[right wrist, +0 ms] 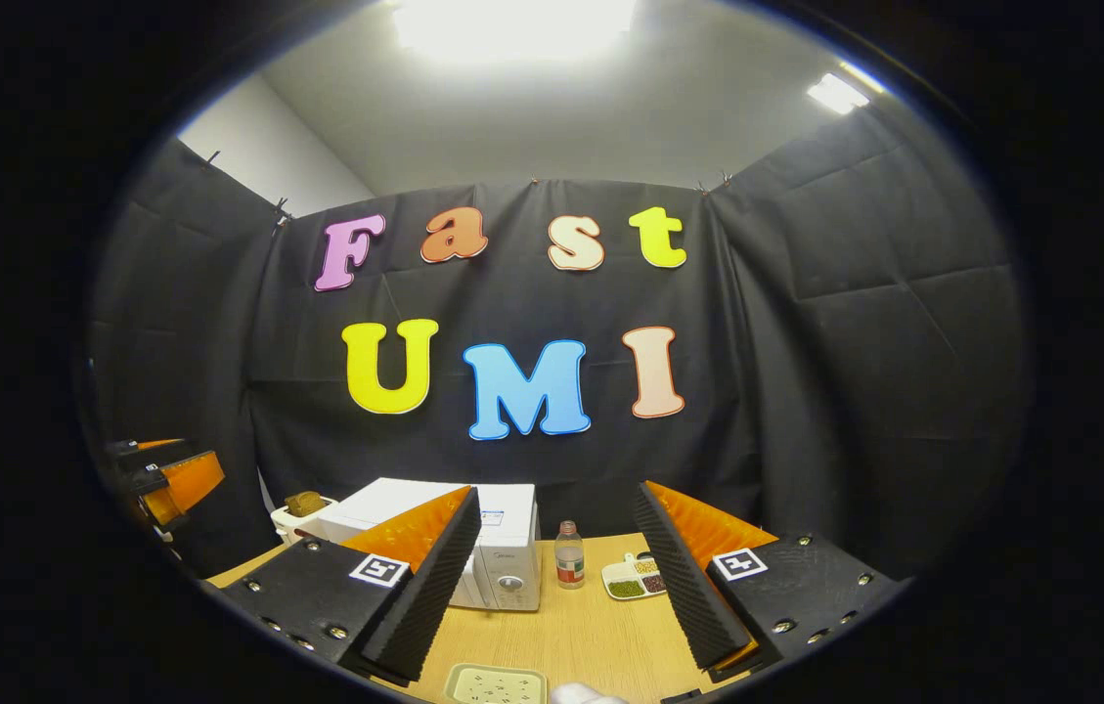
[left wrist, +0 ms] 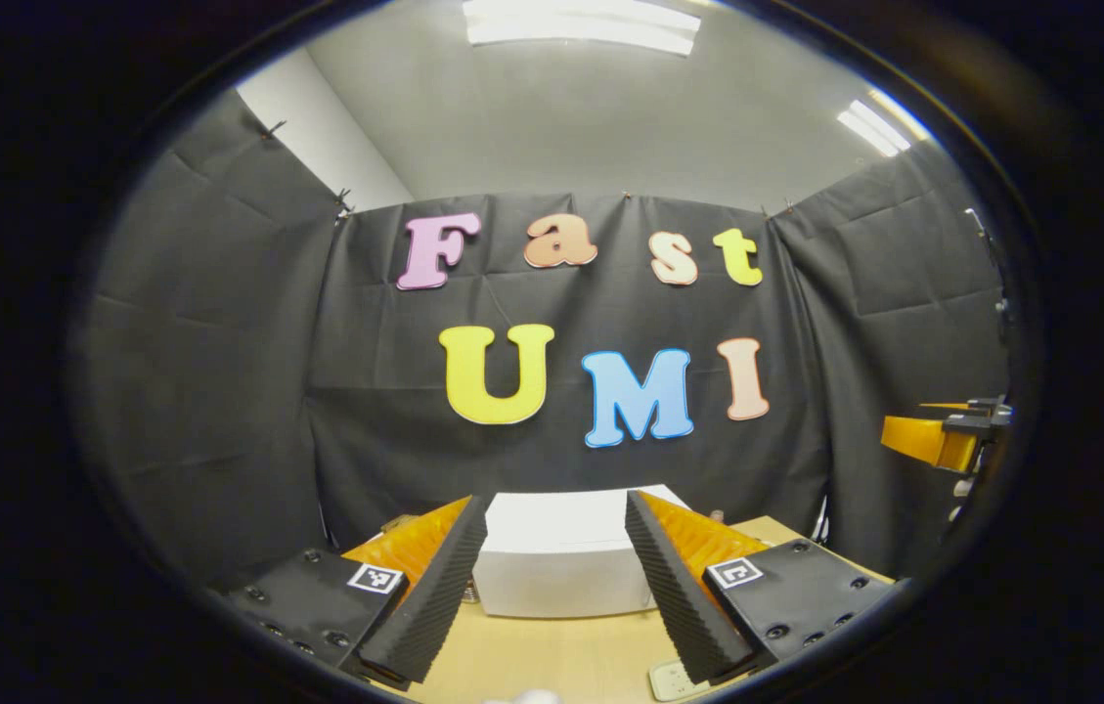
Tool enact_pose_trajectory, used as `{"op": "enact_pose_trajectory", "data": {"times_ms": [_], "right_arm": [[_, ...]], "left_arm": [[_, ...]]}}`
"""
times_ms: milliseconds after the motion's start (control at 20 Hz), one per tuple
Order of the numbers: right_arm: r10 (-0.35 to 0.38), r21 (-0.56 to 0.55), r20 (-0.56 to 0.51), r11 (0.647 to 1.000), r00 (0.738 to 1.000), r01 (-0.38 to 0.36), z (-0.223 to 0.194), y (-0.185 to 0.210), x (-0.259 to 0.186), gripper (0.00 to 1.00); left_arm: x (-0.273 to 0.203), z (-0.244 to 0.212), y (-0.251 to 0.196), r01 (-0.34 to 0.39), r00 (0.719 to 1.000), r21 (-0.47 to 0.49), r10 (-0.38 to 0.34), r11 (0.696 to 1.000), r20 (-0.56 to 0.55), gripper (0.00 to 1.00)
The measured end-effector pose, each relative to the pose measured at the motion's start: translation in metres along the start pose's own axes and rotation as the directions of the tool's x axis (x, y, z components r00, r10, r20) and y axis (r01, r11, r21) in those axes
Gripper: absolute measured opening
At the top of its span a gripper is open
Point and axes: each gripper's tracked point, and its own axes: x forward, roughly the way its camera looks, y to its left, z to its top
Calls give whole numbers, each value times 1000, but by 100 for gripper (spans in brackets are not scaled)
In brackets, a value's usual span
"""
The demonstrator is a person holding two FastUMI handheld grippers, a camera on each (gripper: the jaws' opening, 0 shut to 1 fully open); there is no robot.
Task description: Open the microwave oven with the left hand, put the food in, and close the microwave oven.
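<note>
The white microwave (left wrist: pixel 561 562) stands on the wooden table straight ahead in the left gripper view, framed between my left gripper's (left wrist: pixel 555 499) open, empty fingers. In the right gripper view the microwave (right wrist: pixel 503 548) sits left of centre, door shut, with a knob (right wrist: pixel 509 582) on its front. A brown piece of food in a white bowl (right wrist: pixel 302 506) rests just left of it. My right gripper (right wrist: pixel 556 491) is open and empty, held back from the table. Each gripper appears at the other view's edge: the right one (left wrist: pixel 948 435) and the left one (right wrist: pixel 160 474).
Right of the microwave stand a small bottle (right wrist: pixel 568 554) and a divided dish of beans (right wrist: pixel 635 577). A pale tray (right wrist: pixel 495 684) lies at the near table edge, with a white object (right wrist: pixel 586 694) beside it. Black cloth walls close in the back and sides.
</note>
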Motion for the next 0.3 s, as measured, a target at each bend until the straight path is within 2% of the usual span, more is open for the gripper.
{"op": "enact_pose_trajectory", "data": {"times_ms": [50, 100, 300], "right_arm": [[1, -5, -3, 1000, 1000, -1, 0, 1, 0, 97], [4, -7, -5, 1000, 1000, -4, -2, 2, 1, 97], [10, -6, -13, 1000, 1000, -10, -5, 4, 3, 97]], "left_arm": [[0, -1, 0, -2, 1000, -6, 2, 1000, -1, 99], [1, 0, 0, -3, 1000, -8, 3, 1000, -1, 95], [5, 1, 4, -14, 1000, -20, 14, 1000, -1, 96]]}}
